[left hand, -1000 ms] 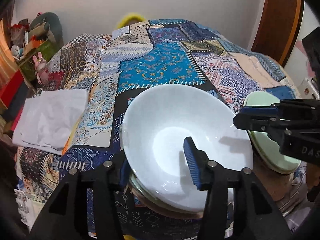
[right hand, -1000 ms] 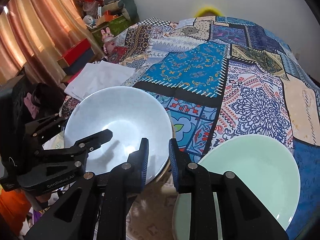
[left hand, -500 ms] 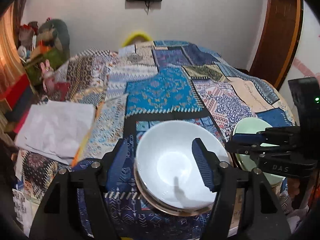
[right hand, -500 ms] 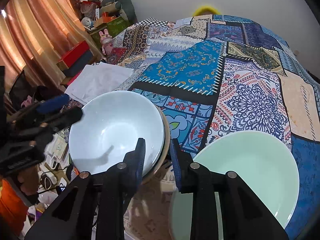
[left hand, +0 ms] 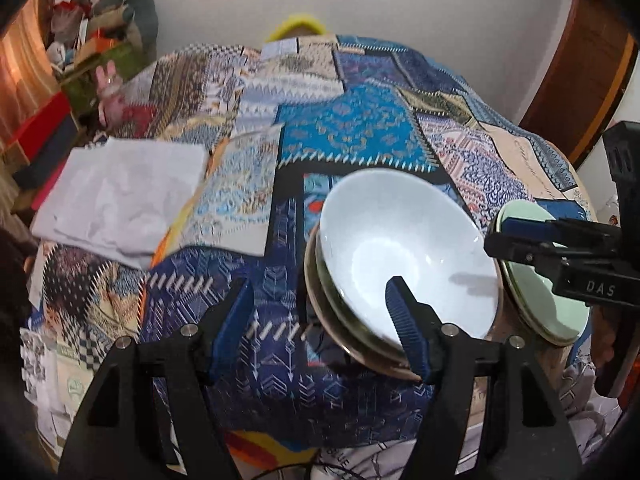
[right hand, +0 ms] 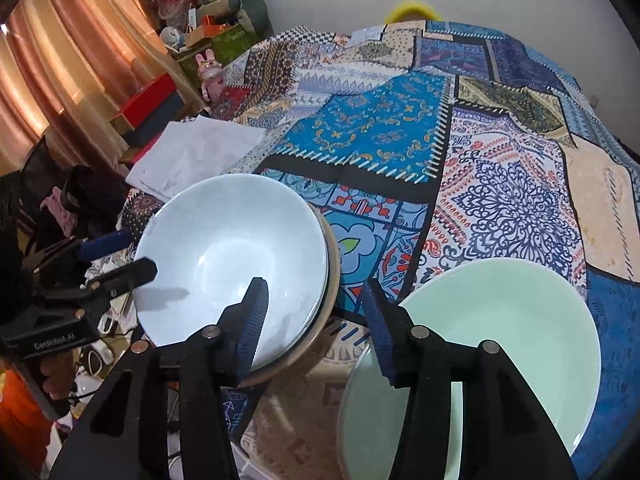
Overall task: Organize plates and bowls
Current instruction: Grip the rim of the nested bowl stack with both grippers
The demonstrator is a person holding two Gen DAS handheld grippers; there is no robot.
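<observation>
- Since our left gripper (left hand: 320,312) hangs with its jaws spread wide and empty, its right finger over the near rim of the glossy white ceramic bowl (left hand: 408,256), we judge that bowl settled on the stack of plates (left hand: 340,332) just ahead and to the right.
- Our right gripper (right hand: 312,312) is also wide and holds nothing; the pale green glass bowl (right hand: 500,336) lies right of its fingers, nested on a clear plate.
- To grip the green bowl well, we should straddle its near rim squarely and close gently, since glazed rims slip.
- The two stacks sit near each other, so the left gripper could crowd that reach.
- A folded white cloth (left hand: 120,196) rests far left on the patchwork quilt (right hand: 500,184), out of the way.
</observation>
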